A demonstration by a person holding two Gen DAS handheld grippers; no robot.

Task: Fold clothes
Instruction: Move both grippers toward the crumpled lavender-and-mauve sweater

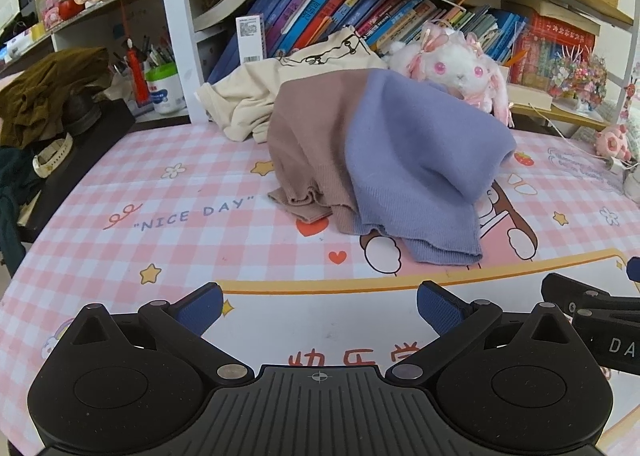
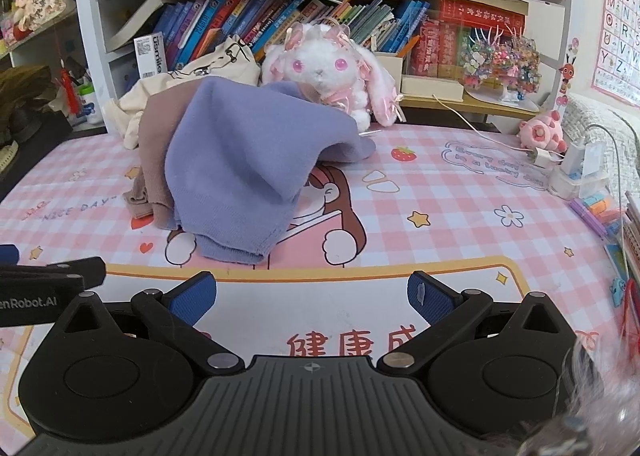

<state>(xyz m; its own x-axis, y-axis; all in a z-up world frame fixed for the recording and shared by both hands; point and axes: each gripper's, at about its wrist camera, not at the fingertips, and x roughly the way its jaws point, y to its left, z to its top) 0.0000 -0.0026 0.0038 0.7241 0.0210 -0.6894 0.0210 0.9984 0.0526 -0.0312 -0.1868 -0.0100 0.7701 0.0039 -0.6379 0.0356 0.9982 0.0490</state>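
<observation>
The tabletop (image 1: 120,184), covered by a pink checked cartoon mat, carries everything in view; a bookshelf (image 1: 360,4) stands along its far edge. Near the middle of the mat, toward the far side, lies the task's thing: a two-tone knit sweater (image 1: 380,160), brown on its left half and lavender on its right, heaped in a mound and not yet spread. It appears draped over whatever lies beneath, which would explain the raised crown. Its ribbed hem (image 1: 440,252) points toward the cameras, so its long axis runs from the near edge away toward the shelf. A cream garment (image 1: 248,104) lies crumpled behind it on the left, touching it. A white plush rabbit (image 1: 460,68) sits just behind on the right.

The left hand-held gripper (image 1: 319,306) hovers over bare mat, jaws spread wide and empty. The right hand-held gripper (image 2: 312,298) is likewise wide and empty, just beside the left. Both face the hem, judged ready for a first grasp.
</observation>
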